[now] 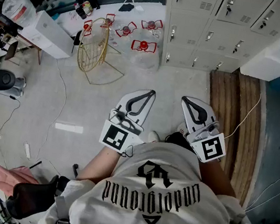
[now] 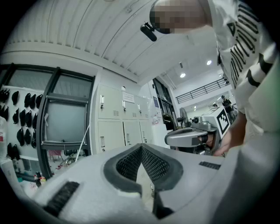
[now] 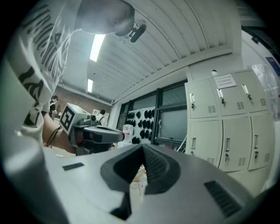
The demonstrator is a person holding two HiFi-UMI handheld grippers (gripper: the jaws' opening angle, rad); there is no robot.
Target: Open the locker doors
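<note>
Closest in the head view, a white printed shirt point(image 1: 157, 202) is filling the lower frame, and both arms are reaching out level over a grey floor point(image 1: 93, 106). Ahead of it the left gripper point(image 1: 150, 92) and the right gripper point(image 1: 185, 99) are pointing side by side toward the lockers point(image 1: 214, 20), which are standing well ahead along the top edge — every door showing is sitting closed. A gold wire basket point(image 1: 94, 48) is resting on the floor left of the lockers, and wooden boards point(image 1: 233, 108) are lying just right of the right gripper. In the left gripper view, the jaws are meeting at their tips with nothing between them; the lockers are showing beyond, left of centre, doors flush, and the right gripper is hovering at the right. In the right gripper view, its jaws are likewise pressing together, empty — the lockers are rising at the right, doors shut, while the left gripper is floating at the left.
</note>
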